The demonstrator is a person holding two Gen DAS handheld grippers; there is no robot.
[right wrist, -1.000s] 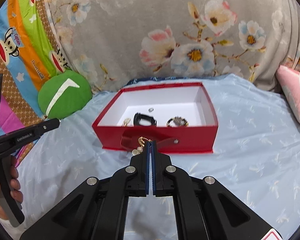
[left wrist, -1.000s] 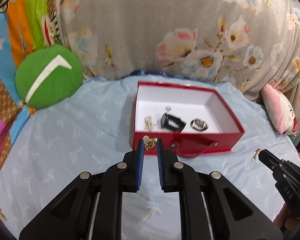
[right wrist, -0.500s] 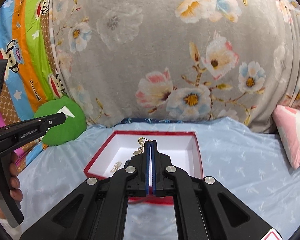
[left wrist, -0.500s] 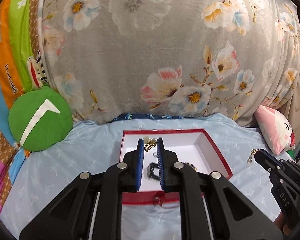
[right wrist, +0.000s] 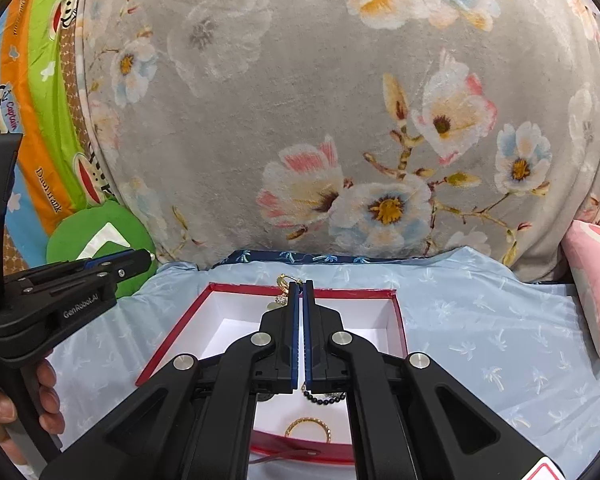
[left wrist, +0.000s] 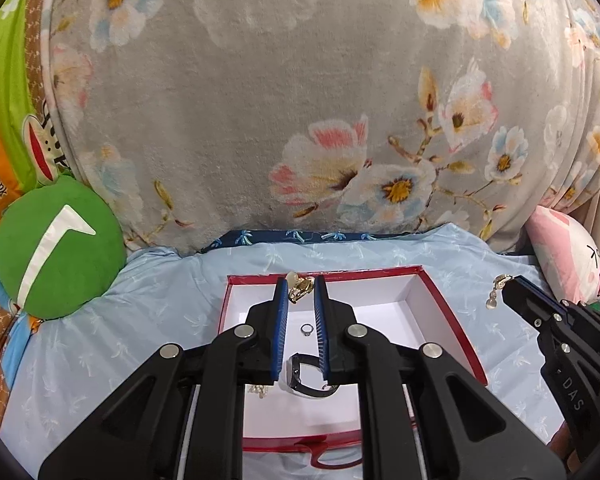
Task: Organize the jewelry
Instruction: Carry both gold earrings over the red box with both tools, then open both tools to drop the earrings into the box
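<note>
Fingertips (left wrist: 283, 292) now over red box (left wrist: 452, 320).

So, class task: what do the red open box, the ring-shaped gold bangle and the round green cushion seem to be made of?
Red open box: probably cardboard, thin stiff walls, matte white inside. Ring-shaped gold bangle: looks like polished metal, with yellow gleam and a beaded edge; could be plated. Round green cushion: plush fabric, with fuzzy nap and a soft bulge.
</note>
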